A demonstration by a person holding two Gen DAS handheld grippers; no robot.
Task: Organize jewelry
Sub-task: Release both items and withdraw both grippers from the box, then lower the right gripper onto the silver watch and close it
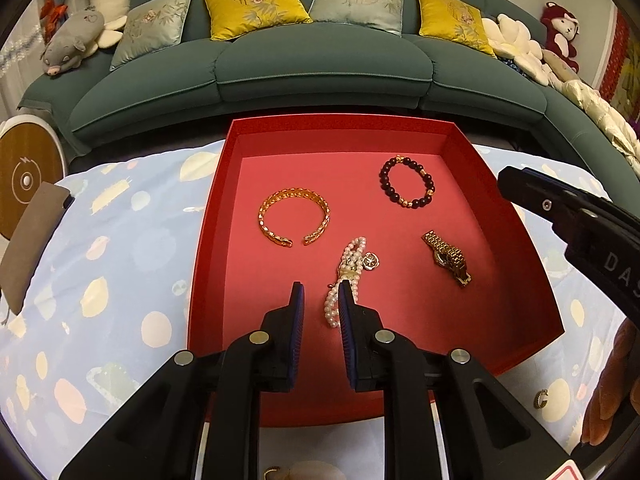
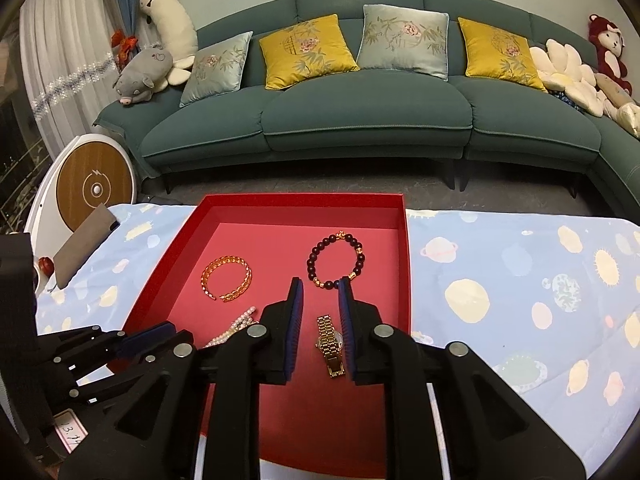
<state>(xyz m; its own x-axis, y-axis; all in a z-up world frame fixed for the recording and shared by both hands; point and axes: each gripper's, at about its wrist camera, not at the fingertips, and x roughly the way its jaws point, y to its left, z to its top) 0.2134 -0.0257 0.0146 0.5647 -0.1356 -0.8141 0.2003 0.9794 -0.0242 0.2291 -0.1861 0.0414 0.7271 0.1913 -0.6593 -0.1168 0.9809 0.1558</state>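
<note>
A teal sofa [image 2: 360, 112] fills the background, carrying four cushions: two yellow [image 2: 306, 50] and two pale blue [image 2: 404, 40]. Plush toys crowd its ends, a grey pig [image 2: 140, 78] and a white cow [image 2: 170, 20] on one side, a red monkey [image 2: 608, 54] on the other. Beside the sofa stands a round white-rimmed wooden disc [image 2: 94, 190].

In front lies a blue cloth [image 2: 520, 280] printed with planets, and on it sits one red box [image 1: 516, 208], open at the top. A brown pouch [image 1: 28, 240] rests on the cloth's far left edge.

The box holds four pieces, well apart from each other: one gold cuff [image 1: 294, 216], one dark bead bracelet [image 1: 406, 182], one gold watch [image 1: 448, 258] and one pearl bracelet [image 1: 346, 280] with a charm. One small gold ring [image 1: 542, 398] lies on the cloth outside the box.

The left gripper [image 1: 320, 290] hovers over the box's near part with its jaws apart and nothing between them; its right finger [image 1: 348, 312] covers part of the pearl bracelet. The right gripper [image 2: 320, 286] also has its jaws spread, with the watch seen in the gap between them and the bead bracelet just beyond the tips. Whether either gripper touches the jewelry cannot be told.
</note>
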